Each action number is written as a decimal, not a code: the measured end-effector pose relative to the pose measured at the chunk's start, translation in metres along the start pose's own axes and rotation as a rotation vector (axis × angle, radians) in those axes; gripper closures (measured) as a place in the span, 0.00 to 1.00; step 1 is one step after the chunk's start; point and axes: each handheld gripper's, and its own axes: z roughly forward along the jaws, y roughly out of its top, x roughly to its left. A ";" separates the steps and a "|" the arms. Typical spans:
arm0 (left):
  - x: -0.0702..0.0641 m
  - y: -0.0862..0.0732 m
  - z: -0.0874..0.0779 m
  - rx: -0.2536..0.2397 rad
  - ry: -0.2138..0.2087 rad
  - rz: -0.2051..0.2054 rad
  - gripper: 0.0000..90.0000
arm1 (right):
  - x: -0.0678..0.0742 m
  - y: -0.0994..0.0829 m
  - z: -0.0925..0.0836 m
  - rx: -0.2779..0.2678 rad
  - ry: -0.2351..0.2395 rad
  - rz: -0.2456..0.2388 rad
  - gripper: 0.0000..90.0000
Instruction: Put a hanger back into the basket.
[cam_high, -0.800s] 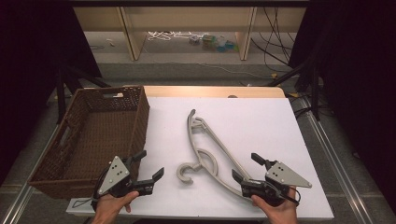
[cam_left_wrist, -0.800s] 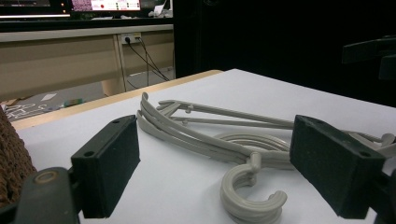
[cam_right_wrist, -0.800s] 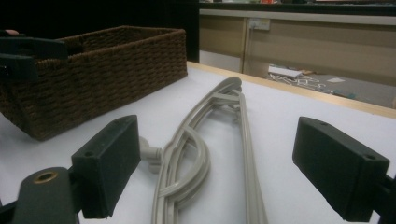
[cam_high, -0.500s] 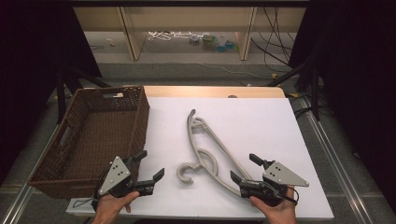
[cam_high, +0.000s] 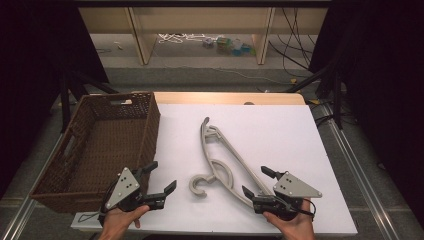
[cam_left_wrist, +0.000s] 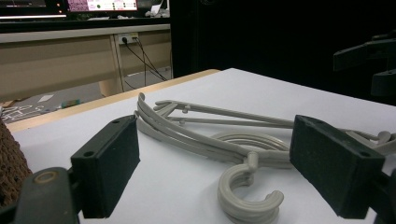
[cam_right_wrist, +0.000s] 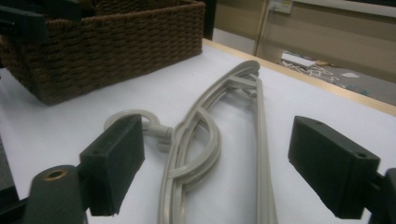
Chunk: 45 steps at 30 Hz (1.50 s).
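Note:
Grey plastic clothes hangers, apparently more than one stacked, lie on the white table with the hook toward the near edge. My left gripper stands open near the front edge, left of the hook and pointing at it, with nothing between its jaws. In the left gripper view the hangers lie ahead of the open left gripper. My right gripper is open beside the hangers' near end, apart from them. The right gripper view has the hangers running away between the wide jaws of the right gripper.
A brown wicker basket stands on the left side of the table, just behind my left hand, and shows as the basket in the right gripper view. The white tabletop stretches right of the hangers. Shelves and cables lie beyond the far edge.

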 end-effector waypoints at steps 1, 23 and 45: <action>0.000 0.000 0.000 -0.002 0.001 -0.001 0.17 | 0.000 0.000 0.001 0.000 0.008 -0.008 0.25; -0.001 0.000 0.001 0.005 -0.010 0.003 0.17 | 0.017 -0.003 0.049 0.430 0.123 -0.157 0.44; -0.002 0.000 0.004 0.003 -0.034 0.045 0.17 | 0.023 -0.005 0.089 0.635 0.129 -0.177 0.76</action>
